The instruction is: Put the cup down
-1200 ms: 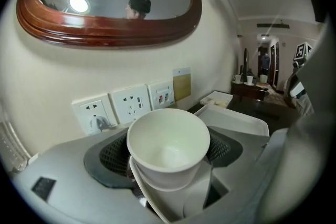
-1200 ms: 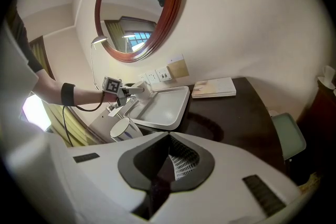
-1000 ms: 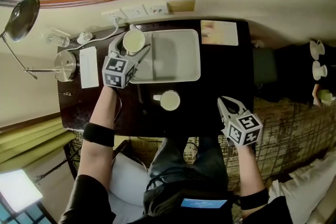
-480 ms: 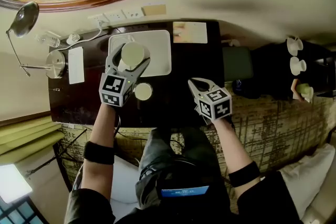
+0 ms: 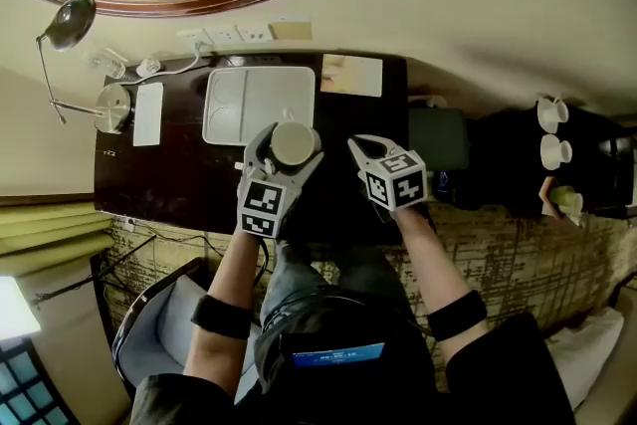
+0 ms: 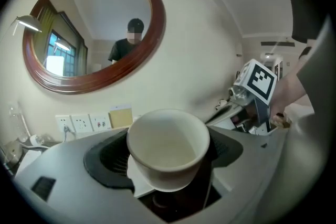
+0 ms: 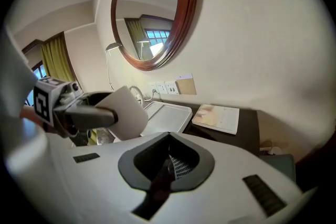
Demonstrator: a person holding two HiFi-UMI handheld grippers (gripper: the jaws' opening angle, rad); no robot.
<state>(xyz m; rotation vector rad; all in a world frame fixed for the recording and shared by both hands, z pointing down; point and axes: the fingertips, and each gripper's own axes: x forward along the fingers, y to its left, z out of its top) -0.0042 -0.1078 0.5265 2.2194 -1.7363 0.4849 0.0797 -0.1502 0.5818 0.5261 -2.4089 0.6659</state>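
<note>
Above a dark desk [image 5: 169,184], the left gripper [image 5: 288,150] clamps a cup [image 6: 167,144], seemingly airborne; beside it, the right gripper [image 5: 360,147] is closed, empty.

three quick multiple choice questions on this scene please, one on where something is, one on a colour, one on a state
1. Where is the cup?
A. standing on the desk
B. held in the left gripper
C. lying on the booklet

2. What colour is the tray?
A. white
B. black
C. red

3. How do the right gripper jaws stand?
A. wide apart
B. closed on a spoon
C. together, with nothing between them

Answers:
1 B, the left gripper view shows the cup clamped between the jaws.
2 A, the head view shows a white tray on the dark desk.
3 C, the right gripper view shows the jaws meeting, empty.
</note>
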